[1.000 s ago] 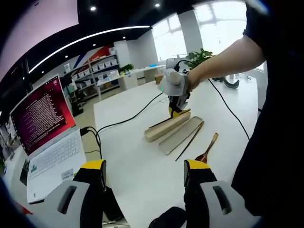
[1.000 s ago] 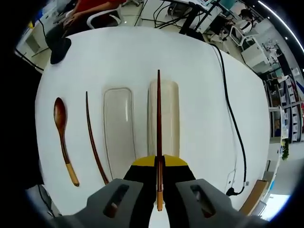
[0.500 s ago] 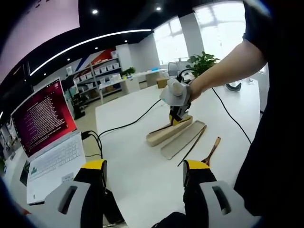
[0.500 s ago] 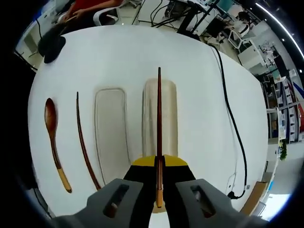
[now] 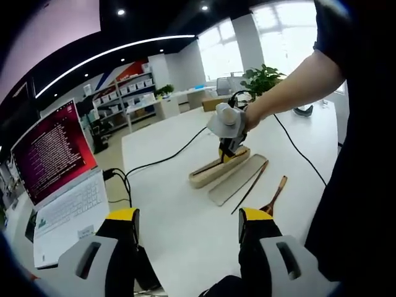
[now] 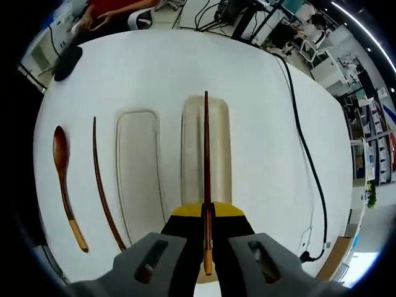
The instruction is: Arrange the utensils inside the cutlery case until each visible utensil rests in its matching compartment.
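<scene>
White table (image 6: 142, 68) in bright office – right gripper (image 6: 207, 247) clenched on chopstick (image 6: 206, 154), left gripper (image 5: 189, 232) released

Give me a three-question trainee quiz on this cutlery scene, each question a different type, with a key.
1. True or false: the right gripper is shut on a chopstick.
2. Which lies farthest from the case base in the right gripper view?
A. the lid
B. the loose chopstick
C. the spoon
3. Fill in: in the left gripper view, the open, red-screened device on the table is a ______.

Key: 1 true; 2 C; 3 laptop.
</scene>
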